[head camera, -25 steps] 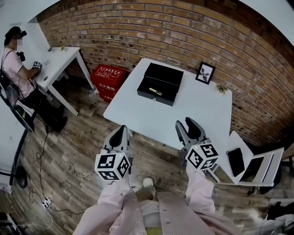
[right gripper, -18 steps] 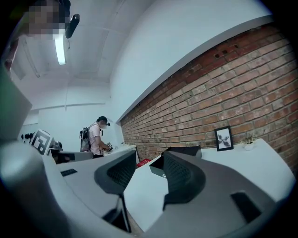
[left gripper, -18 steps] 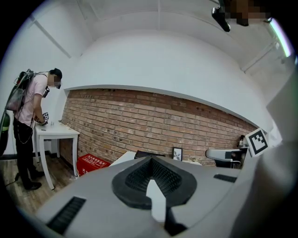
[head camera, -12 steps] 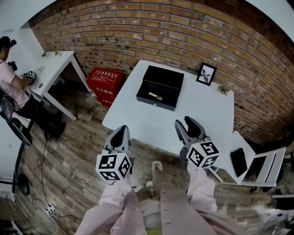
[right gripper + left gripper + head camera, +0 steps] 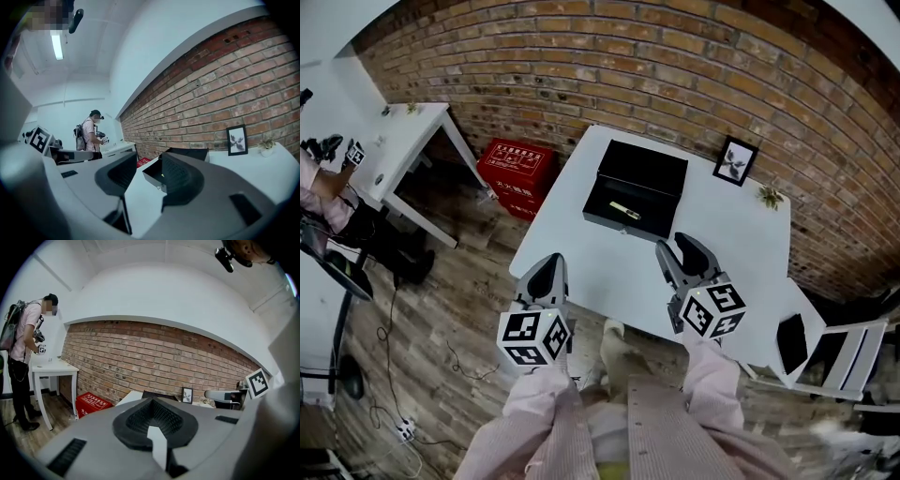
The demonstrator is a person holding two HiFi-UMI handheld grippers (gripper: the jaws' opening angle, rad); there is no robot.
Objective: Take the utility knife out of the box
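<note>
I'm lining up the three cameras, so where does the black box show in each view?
Head view: black box, lid open, upper centre on the white table.
Left gripper view: just a dark sliver above the jaws, centre.
Right gripper view: centre, its base between the jaws.
Shared landmark: the picture frame, right of the box in every view.

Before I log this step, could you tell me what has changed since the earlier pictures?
The person has stepped closer to the white table, so the left gripper and right gripper have moved slightly forward toward the open black box. Nothing was taken hold of or let go. Unchanged: the yellowish utility knife lies inside the box, left jaws together, right jaws apart.
</note>
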